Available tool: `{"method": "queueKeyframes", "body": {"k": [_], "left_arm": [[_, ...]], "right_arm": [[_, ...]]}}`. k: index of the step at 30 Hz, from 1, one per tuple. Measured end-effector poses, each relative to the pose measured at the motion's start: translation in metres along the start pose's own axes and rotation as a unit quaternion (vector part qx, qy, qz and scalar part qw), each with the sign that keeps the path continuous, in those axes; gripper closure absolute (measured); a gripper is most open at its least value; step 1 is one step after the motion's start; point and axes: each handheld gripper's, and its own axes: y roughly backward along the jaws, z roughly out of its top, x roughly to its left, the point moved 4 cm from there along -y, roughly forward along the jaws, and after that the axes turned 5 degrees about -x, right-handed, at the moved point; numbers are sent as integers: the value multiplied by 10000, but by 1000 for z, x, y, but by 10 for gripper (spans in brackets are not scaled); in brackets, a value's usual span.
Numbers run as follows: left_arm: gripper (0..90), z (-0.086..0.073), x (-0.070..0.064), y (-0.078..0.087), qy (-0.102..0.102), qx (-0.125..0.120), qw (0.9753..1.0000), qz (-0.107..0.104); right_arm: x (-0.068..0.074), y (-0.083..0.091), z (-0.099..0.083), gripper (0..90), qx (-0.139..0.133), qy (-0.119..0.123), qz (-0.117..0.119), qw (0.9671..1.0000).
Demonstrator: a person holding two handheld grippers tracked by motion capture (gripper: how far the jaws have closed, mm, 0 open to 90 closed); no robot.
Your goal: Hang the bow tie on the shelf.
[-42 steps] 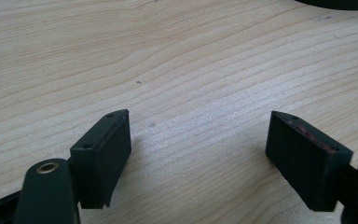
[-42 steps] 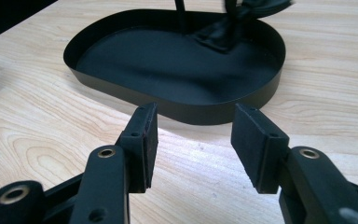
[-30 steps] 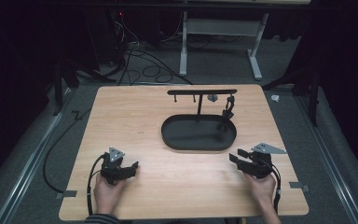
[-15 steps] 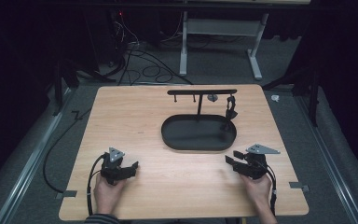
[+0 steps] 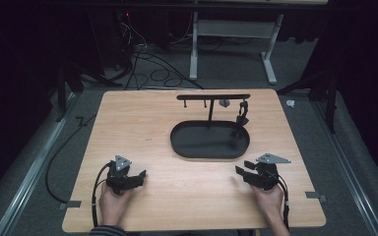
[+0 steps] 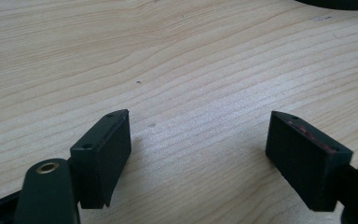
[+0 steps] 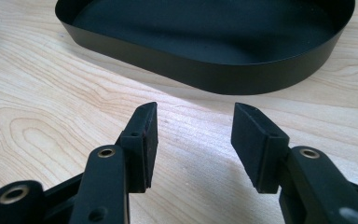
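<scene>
At the near edge of the wooden counter (image 5: 142,123), a person's two hands each rest with a hand-held gripper on the bare wood. The left hand-held gripper (image 5: 137,177) lies with its jaws spread wide and nothing between them; in the left gripper view its two black pads (image 6: 103,156) frame only wood grain, with a sliver of dark rim at the far upper right. It sits where it sat a second ago. The right hand-held gripper (image 5: 242,172), its jaws parted and empty, has slid inward and a little forward since the earlier frames, so that it now lies nearer the black oval tray (image 5: 180,145). In the right gripper view the tray's wall (image 7: 200,70) curves just ahead of the jaw tips, apart from them, with a strip of lit wood between. The tray stands ahead of both hand-held grippers, closer to the right one and well apart from the left. From the tray rises a thin black stand (image 5: 210,112) with a crossbar (image 5: 213,97); a small dark piece (image 5: 242,111) hangs from the crossbar's right end, too small to make out, and has not moved. Beyond the counter, cables (image 5: 142,61) trail across the dim floor by the legs of a light-coloured frame (image 5: 194,46).
</scene>
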Motion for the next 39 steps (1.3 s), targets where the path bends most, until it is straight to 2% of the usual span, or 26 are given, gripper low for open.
{"method": "queueKeyframes", "body": {"k": [27,34,37,39], "left_arm": [[226,0,0,0,-1,-1,10000,0],[226,0,0,0,5,-10,10000,2],[226,0,0,0,6,-2,10000,-1],[226,0,0,0,4,-1,10000,-2]], "right_arm": [[10,-12,-9,500,273,237,-84,9993],[15,-15,-9,460,395,495,-223,9977],[20,-17,-10,425,473,826,-365,9948],[22,-18,-11,407,483,874,-382,9943]]}}
